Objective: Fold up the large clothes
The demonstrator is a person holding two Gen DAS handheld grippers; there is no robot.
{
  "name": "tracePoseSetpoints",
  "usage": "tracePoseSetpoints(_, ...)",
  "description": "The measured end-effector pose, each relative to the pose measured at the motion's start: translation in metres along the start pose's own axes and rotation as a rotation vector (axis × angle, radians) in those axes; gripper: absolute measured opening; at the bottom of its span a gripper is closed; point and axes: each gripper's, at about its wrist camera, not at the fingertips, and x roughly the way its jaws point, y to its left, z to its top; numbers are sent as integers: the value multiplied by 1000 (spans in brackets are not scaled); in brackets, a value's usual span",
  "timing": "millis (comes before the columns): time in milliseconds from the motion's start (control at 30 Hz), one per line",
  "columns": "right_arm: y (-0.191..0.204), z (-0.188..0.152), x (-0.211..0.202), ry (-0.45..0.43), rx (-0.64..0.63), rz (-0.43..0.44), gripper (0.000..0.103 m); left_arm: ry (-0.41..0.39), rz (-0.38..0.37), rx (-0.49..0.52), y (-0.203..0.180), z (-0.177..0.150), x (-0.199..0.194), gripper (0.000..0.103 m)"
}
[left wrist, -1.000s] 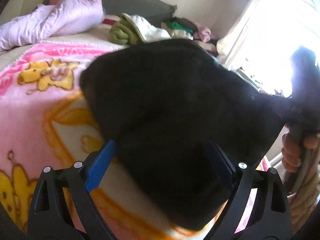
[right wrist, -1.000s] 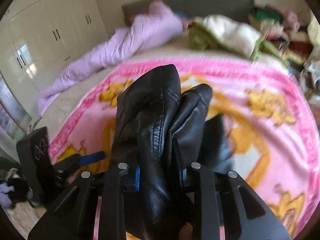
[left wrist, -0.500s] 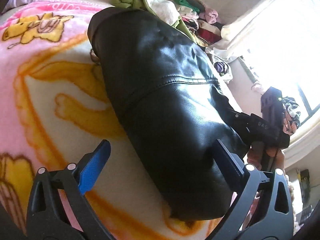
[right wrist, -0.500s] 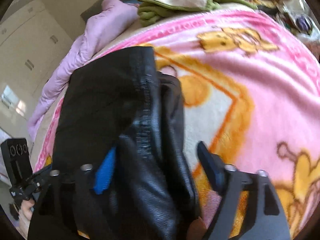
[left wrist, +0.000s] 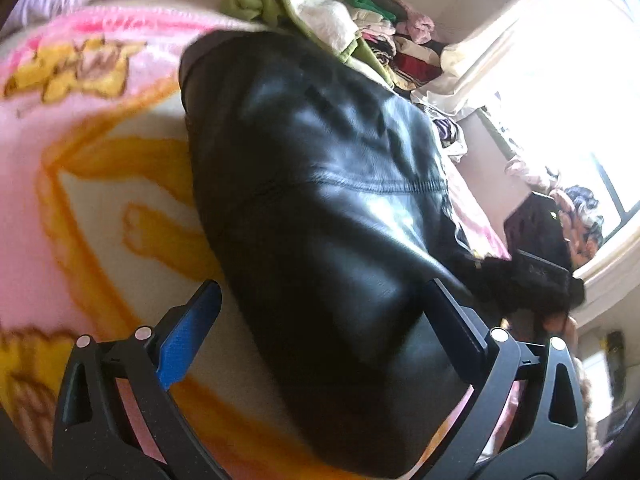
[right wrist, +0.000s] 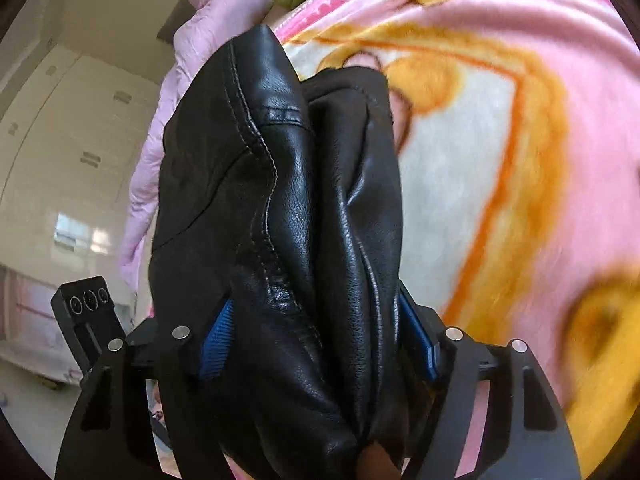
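The black leather jacket (left wrist: 320, 220) lies in a folded bundle on the pink and yellow blanket (left wrist: 80, 168), one end toward the clothes pile (left wrist: 304, 20) at the head of the bed; a stitched seam crosses its upper face. The left gripper (left wrist: 320, 320) stands wide apart; its blue-padded left finger (left wrist: 188, 340) is clear of the leather over the blanket, while the opposite finger lies against the jacket's side, contact uncertain. The right gripper (right wrist: 316, 340) is clamped on the jacket's bunched layers (right wrist: 288, 220), the blue pads pressed in on both sides; the fingertips are buried in folds. The left view is motion-blurred; the jacket's near end is cut off behind the gripper frame; the other gripper's body (left wrist: 536, 272) shows dark against window glare.
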Motion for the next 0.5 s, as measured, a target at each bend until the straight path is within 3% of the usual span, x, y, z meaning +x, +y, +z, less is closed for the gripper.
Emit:
tracePoseSetpoints(167, 35, -45, 3, -46, -23, -38, 70, -11, 70, 60, -3, 1, -9, 94)
tracePoseSetpoints(300, 51, -60, -5, -171, -102, -175, 75, 4, 105, 99, -5, -6, -8, 94)
tracePoseSetpoints(400, 59, -66, -7, -224, -149, -277, 86, 16, 105, 108, -6, -11, -8, 94)
tracePoseSetpoints(500, 69, -74, -16, -276, -201, -369, 89, 12, 102, 109, -7, -14, -11, 94)
